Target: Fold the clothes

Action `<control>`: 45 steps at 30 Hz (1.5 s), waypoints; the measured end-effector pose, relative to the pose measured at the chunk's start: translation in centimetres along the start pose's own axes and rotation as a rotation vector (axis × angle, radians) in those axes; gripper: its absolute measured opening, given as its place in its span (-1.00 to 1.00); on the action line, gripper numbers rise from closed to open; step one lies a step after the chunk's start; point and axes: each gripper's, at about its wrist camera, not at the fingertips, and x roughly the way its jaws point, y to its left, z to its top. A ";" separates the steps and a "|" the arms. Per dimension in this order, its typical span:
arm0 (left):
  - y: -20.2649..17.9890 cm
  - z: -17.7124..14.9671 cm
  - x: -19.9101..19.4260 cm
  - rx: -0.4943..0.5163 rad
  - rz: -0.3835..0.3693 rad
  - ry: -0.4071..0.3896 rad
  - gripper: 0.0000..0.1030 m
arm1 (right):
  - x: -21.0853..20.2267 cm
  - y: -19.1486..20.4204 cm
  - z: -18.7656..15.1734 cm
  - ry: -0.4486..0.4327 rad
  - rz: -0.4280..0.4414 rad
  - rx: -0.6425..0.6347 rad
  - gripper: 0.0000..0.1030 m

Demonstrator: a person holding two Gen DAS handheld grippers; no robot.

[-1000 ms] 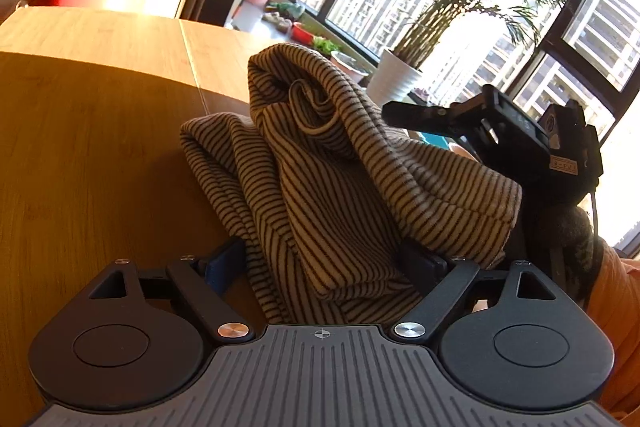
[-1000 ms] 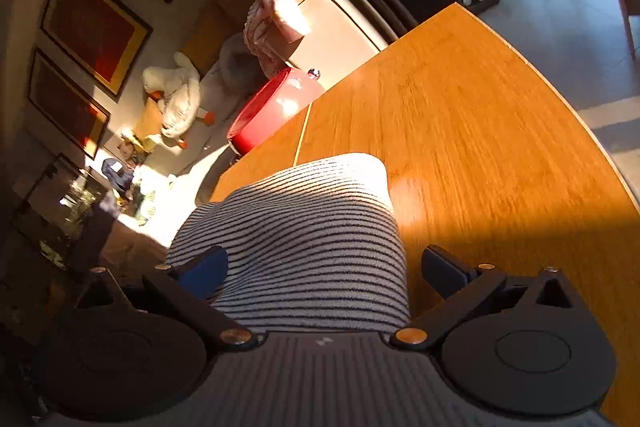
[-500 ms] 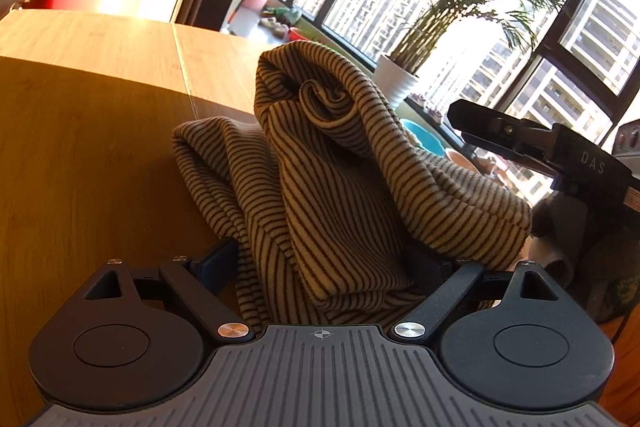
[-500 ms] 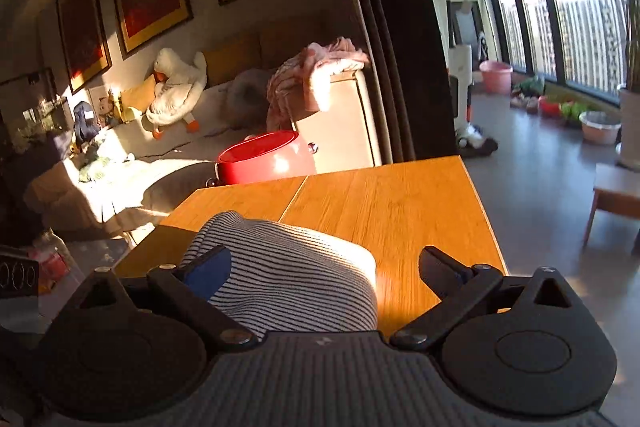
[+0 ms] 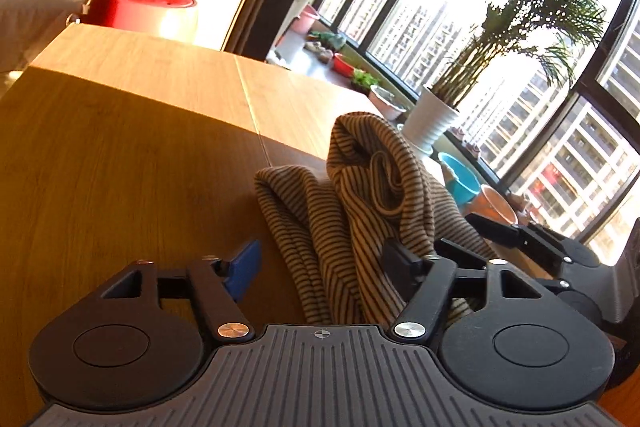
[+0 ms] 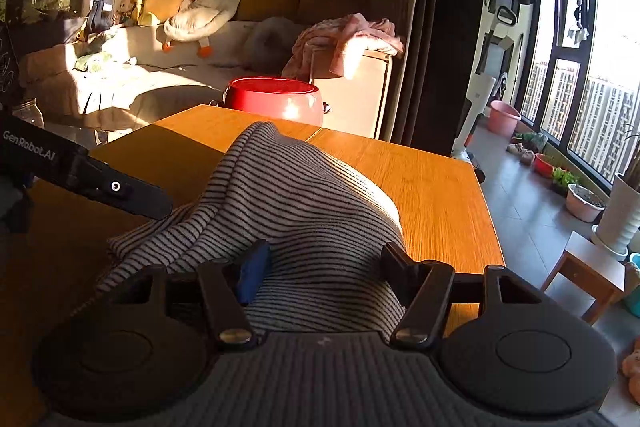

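The striped top is bunched on the table, draped between both spread-apart tools, probably so it can be gathered, though any actual pinch is hidden.

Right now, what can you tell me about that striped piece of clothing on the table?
The striped garment looks like a soft knit, pale with thin dark stripes. It is bunched up, not folded, rising in a crumpled hump with deep folds. It lies on the wooden table, its nearer part running between the open fingers of both grippers: the left gripper and the right gripper. Sun lights its far side. What kind of garment it is cannot be told.
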 end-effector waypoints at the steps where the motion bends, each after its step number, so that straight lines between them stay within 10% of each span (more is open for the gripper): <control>1: 0.1 0.0 0.2 0.006 0.004 0.008 0.20 | -0.4 -0.2 -0.2 -0.006 0.004 0.001 0.23; 11: -0.7 -0.4 1.1 0.032 -0.029 0.033 0.05 | -3.9 2.7 0.1 -0.042 0.211 -0.063 0.38; 41: 0.6 -0.1 0.3 0.007 -0.024 -0.003 0.18 | -3.7 7.7 -0.7 -0.018 0.078 -0.265 0.67; 45: 1.0 -0.1 0.2 -0.004 -0.031 0.000 0.16 | -4.2 6.0 -0.6 0.006 0.123 -0.216 0.18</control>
